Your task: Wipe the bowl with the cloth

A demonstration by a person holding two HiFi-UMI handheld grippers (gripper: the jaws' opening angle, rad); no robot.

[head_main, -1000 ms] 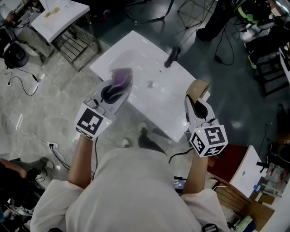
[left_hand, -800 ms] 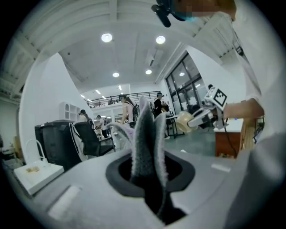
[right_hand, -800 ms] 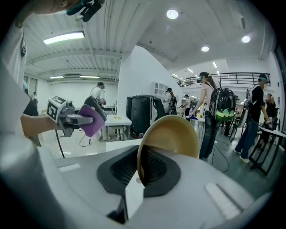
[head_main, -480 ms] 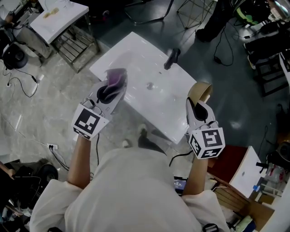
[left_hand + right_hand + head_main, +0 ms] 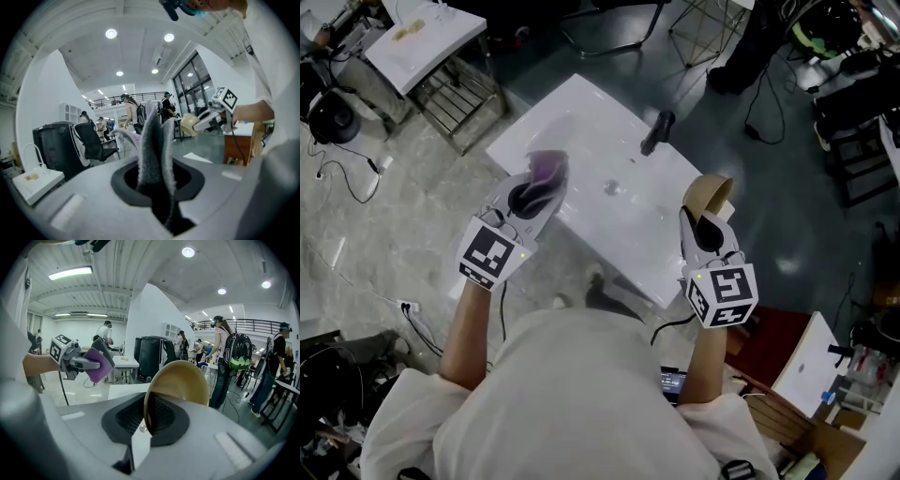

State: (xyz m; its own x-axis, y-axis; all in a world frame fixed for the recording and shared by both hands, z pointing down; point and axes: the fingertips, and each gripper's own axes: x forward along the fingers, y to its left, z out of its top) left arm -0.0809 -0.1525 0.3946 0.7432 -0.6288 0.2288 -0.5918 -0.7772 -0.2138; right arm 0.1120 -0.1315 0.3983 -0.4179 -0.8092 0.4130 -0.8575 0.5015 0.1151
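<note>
Bowl (image 5: 712,190) stays clamped between the jaws of the right gripper (image 5: 703,214), cloth (image 5: 547,169) between those of the left gripper (image 5: 536,186), still well apart; wiping hasn't begun.

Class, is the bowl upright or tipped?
Tipped on edge: the right tool clamps the bowl by its rim, so its opening faces sideways.

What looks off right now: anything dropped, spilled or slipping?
Nothing stands out. The left gripper is shut on the purple cloth, and the right gripper is shut on the tan bowl at its rim. The two are held apart, and no spill shows on the white table.
</note>
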